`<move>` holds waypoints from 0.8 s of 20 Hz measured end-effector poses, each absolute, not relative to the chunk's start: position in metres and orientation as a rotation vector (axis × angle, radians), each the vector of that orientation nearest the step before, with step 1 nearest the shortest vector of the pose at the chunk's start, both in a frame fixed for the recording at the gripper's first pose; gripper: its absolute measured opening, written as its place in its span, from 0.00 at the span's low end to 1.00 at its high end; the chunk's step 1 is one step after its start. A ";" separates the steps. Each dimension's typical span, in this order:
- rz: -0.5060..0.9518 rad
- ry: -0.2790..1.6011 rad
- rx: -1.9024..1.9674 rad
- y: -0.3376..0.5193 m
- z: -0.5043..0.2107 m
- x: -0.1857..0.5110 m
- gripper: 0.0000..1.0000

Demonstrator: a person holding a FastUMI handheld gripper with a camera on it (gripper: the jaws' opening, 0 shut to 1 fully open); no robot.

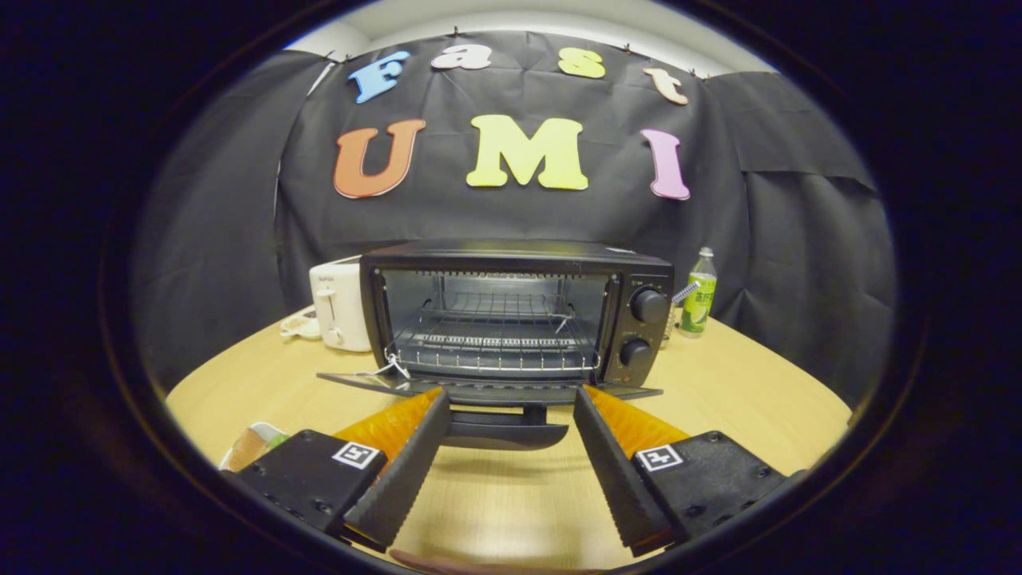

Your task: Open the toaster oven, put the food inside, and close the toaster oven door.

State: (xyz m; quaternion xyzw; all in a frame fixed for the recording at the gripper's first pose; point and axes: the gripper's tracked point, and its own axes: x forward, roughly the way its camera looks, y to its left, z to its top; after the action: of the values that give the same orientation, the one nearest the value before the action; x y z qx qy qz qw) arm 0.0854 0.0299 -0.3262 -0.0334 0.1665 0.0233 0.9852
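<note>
With the toaster oven door down at twelve o'clock, the gripper gaped empty; the food, perhaps at eight, risked being knocked aside.

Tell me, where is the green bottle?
In the gripper view the green bottle stands on the table just right of the toaster oven, beside its knobs, well beyond the open gripper.

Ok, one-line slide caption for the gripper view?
Open claw empty before the toaster oven, its door folded down, wire rack bare.
</note>
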 end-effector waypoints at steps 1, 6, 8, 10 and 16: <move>0.050 0.351 -0.073 0.028 -0.331 0.083 1.00; 0.077 0.440 -0.089 0.024 -0.356 0.074 1.00; 0.064 0.440 -0.087 0.015 -0.356 0.076 1.00; 0.063 0.430 -0.077 0.010 -0.349 0.076 1.00; 0.046 0.356 -0.061 -0.016 -0.300 0.060 1.00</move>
State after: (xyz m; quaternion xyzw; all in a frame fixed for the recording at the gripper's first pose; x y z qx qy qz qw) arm 0.0599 -0.0156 -0.3005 -0.0302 0.1773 0.0227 0.9834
